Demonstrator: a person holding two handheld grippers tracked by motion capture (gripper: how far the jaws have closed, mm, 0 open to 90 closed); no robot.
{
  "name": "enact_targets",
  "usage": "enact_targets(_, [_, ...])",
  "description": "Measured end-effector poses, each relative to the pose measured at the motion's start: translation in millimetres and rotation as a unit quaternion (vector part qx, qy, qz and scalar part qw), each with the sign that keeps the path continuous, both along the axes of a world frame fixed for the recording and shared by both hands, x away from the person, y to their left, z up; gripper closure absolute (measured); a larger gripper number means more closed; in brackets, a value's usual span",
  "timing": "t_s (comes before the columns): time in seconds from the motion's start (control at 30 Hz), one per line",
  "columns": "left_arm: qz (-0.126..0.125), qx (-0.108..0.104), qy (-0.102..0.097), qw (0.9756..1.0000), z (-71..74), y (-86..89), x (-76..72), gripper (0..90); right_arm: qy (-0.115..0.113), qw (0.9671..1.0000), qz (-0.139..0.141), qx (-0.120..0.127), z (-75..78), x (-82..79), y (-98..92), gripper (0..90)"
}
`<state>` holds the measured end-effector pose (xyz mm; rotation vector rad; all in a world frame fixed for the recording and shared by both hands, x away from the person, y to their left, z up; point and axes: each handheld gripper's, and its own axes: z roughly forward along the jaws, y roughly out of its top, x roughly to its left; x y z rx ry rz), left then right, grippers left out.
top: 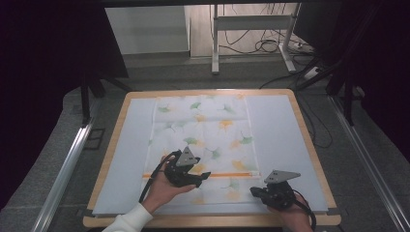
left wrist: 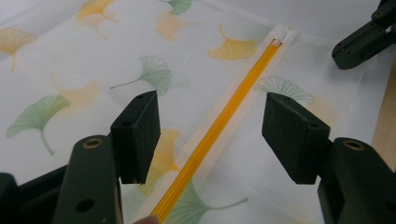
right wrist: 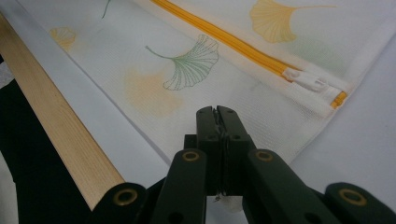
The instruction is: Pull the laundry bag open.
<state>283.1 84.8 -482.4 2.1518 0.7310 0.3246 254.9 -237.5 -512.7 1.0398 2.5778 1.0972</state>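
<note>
A white mesh pouch [top: 200,145] printed with ginkgo leaves lies flat on the pale surface [top: 280,140], its orange zipper [left wrist: 219,126] running across near the person's edge, the white zipper pull [right wrist: 310,83] at the right end. The right gripper [right wrist: 217,114] has its jaws clenched on the pouch's near right corner. The left gripper [left wrist: 210,135] hovers released, jaws straddling the zipper. If that corner pinch holds only thin mesh, I'd expect the fabric to slip or bunch once the pull is tugged.
</note>
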Motion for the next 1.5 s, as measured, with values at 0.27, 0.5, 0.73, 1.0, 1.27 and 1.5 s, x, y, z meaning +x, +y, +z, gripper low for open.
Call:
enact_targets(0.27, [-0.022,0.002,0.001,0.9997,3.8,-21.6,4.0,36.5,-0.003,1.0000,-0.001,-0.009,-1.9,-0.1,4.8,88.7])
enact_targets(0.5, [-0.041,0.010,0.007,0.9991,2.5,-45.0,8.6,36.7,-0.006,0.9999,0.004,-0.013,-2.0,-0.6,6.9,88.7])
enact_targets(0.73, [-0.052,0.013,0.011,0.9985,4.6,-73.4,22.0,37.2,-0.004,0.9999,0.006,-0.010,-2.1,-0.2,4.8,88.8])
enact_targets(1.0, [-0.063,0.032,0.017,0.9974,4.4,-91.5,34.9,38.7,-0.004,0.9999,0.007,-0.015,-3.4,1.5,6.1,88.9])
enact_targets(1.27, [-0.073,0.035,0.023,0.9965,2.4,-102.4,38.0,43.6,0.000,0.9998,0.004,-0.018,-4.8,2.0,6.3,88.9])
enact_targets(1.5, [-0.086,0.051,0.014,0.9948,2.5,-113.1,39.7,44.1,0.003,0.9998,0.003,-0.021,-5.4,2.2,6.1,88.9])
